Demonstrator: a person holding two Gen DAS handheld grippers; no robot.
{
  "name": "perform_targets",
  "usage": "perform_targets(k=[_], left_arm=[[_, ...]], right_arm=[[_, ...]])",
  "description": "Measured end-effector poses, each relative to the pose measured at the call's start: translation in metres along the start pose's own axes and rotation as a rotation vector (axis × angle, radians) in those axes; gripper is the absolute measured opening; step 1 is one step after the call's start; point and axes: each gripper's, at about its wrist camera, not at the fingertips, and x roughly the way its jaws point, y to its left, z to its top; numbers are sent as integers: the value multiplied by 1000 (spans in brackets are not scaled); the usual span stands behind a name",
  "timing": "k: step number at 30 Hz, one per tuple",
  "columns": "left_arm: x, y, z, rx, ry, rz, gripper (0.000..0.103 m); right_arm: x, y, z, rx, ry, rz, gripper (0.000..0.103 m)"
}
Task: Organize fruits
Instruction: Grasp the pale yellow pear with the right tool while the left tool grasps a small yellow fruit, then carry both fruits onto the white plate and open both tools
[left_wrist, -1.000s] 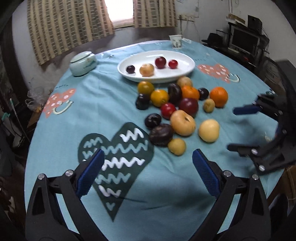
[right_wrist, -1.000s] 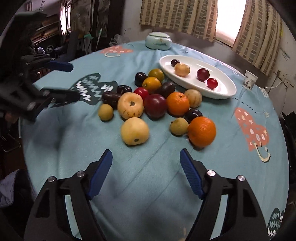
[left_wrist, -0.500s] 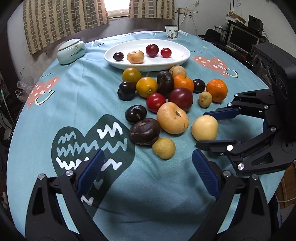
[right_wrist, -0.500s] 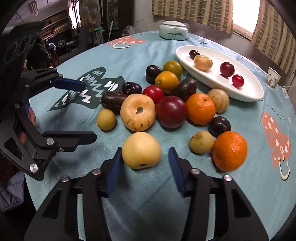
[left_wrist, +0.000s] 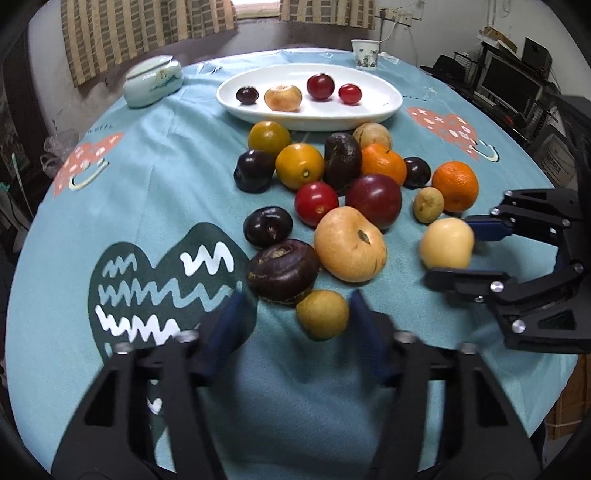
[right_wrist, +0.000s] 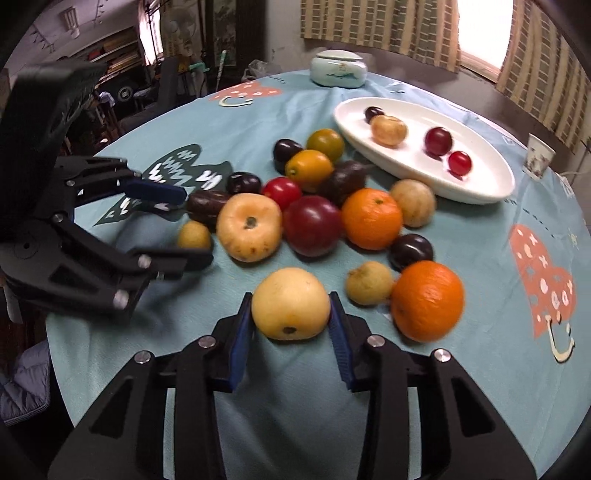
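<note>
A pile of mixed fruit lies on the teal tablecloth in front of a white oval plate that holds several small fruits. My right gripper is shut on a pale yellow pear-like fruit at the near edge of the pile, its blue pads touching both sides. My left gripper is open around a small yellow-green fruit, which sits between the pads without touching. A dark purple fruit lies just beyond it.
A large peach-coloured fruit, a dark red plum and two oranges crowd the pile. A lidded ceramic jar and a paper cup stand at the back. The table edge is near on the right.
My right gripper moved forward and closed on the pale yellow fruit. My left gripper advanced toward the pile and narrowed around the small yellow-green fruit.
</note>
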Motion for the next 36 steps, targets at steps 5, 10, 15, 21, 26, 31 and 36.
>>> perform_targets(k=[5,10,15,21,26,31,36], left_arm=[[2,-4,1,-8,-5,29,48],[-8,-4,-3,-4,-23,35,28],[-25,-2,-14,17,-49,53,28],[-45,10,-20,11,-88,58,28],[-51,11,-13,22,-101,56,28],[-51,5,-1,48,-115,50,28],[-46,1,30,72,-135,65,28]], right_arm=[[-8,-4,-7,19,-12,4,40],[-11,-2,-11,18,-1,-5,40],[-15,5,-14,18,6,-12,40],[-22,13,-14,18,-9,-13,40],[-19,12,-16,27,6,-18,40],[-19,7,-16,49,4,-19,40],[-25,-3,-4,56,-21,-34,40]])
